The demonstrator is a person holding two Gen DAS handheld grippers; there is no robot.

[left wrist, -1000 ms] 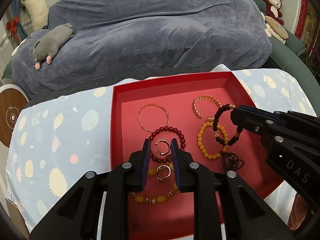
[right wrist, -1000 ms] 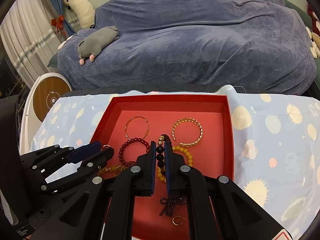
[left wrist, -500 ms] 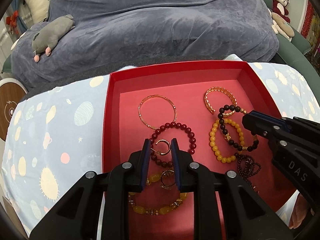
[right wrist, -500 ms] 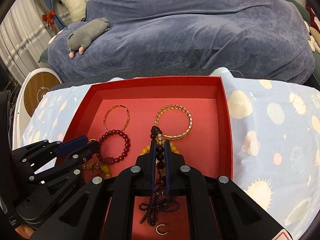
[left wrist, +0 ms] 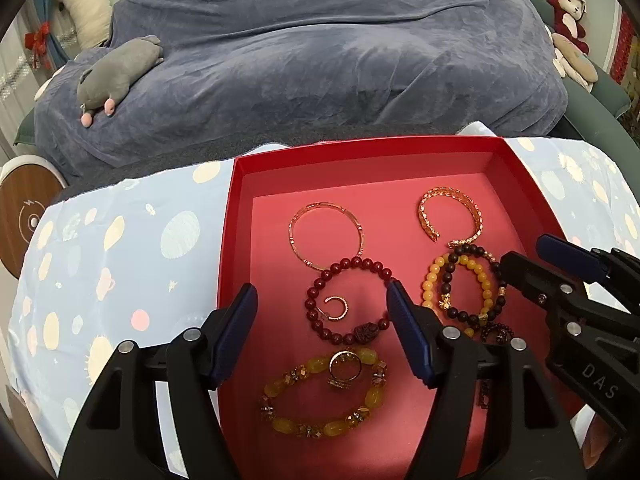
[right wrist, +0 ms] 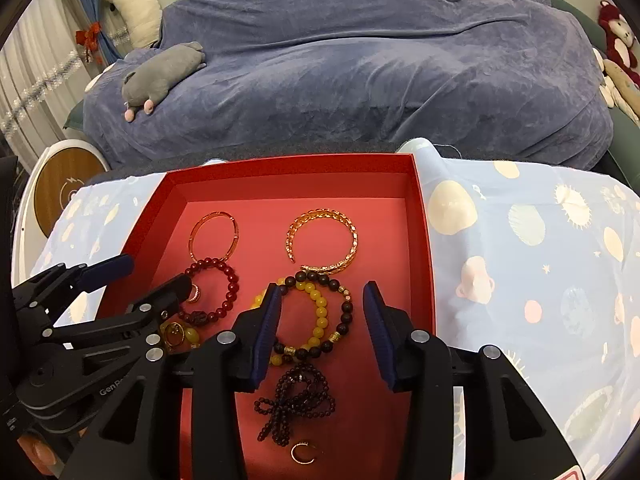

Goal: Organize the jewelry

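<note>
A red tray (left wrist: 236,216) (right wrist: 422,216) holds the jewelry. My left gripper (left wrist: 322,314) is open and empty over a dark red bead bracelet (left wrist: 320,286) with a small gold ring (left wrist: 336,309) lying inside it. A yellow bead bracelet (left wrist: 320,400) with another ring (left wrist: 345,367) lies nearer. My right gripper (right wrist: 320,318) is open and empty over a dark bead bracelet (right wrist: 346,312) that lies across a yellow bead bracelet (right wrist: 320,312). A thin gold bangle (left wrist: 326,236) and an open gold cuff (right wrist: 322,240) lie farther back.
The tray sits on a light blue patterned cloth (left wrist: 100,260). A dark purple bead strand (right wrist: 296,404) and a small gold ring (right wrist: 302,453) lie near the tray's front. A blue-covered bed (left wrist: 320,60) with plush toys (left wrist: 120,68) stands behind.
Both grippers have opened. The left let go of the small gold ring inside the red bracelet; the right let go of the dark bead bracelet, which now lies on the yellow one.
</note>
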